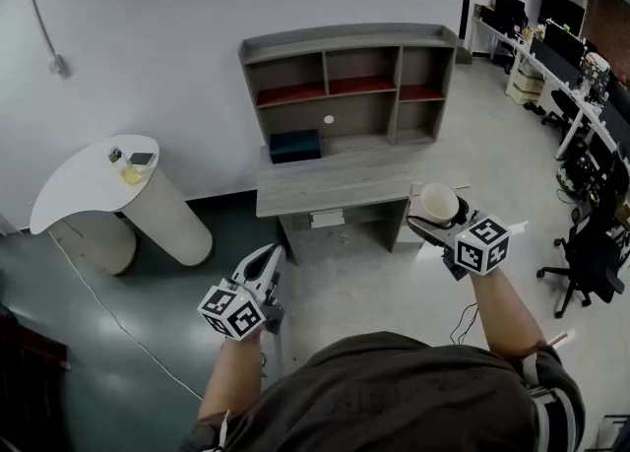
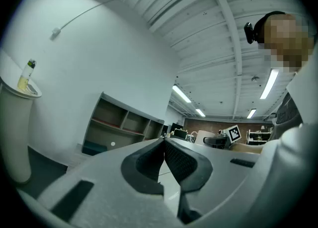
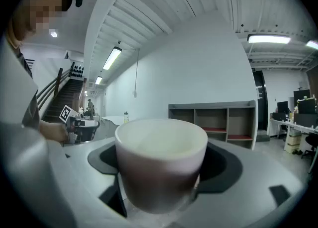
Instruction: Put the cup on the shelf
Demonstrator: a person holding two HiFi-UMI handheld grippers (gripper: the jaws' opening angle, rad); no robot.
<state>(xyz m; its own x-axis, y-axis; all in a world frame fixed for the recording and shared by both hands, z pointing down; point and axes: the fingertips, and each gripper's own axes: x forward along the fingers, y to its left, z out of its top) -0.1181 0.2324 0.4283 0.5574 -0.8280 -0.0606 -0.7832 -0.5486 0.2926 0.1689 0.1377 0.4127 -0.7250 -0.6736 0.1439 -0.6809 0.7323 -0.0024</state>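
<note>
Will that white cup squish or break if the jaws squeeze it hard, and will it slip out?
The cup looks hard and thick-walled, maybe ceramic, so it probably won't squish, but it might chip if dropped. Its side looks smooth, so it could be slippery and likely needs a firm hold from the jaws. It seems empty inside, so it is probably fairly light.

Smooth, glossy glaze is seen on the cup point(image 3: 161, 160), matt grey plastic on the right gripper point(image 1: 434, 218) around it; ahead, the shelf point(image 1: 349, 86) is shown in matt grained wood.

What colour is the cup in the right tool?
White cup, clearest in the right gripper view.
</note>
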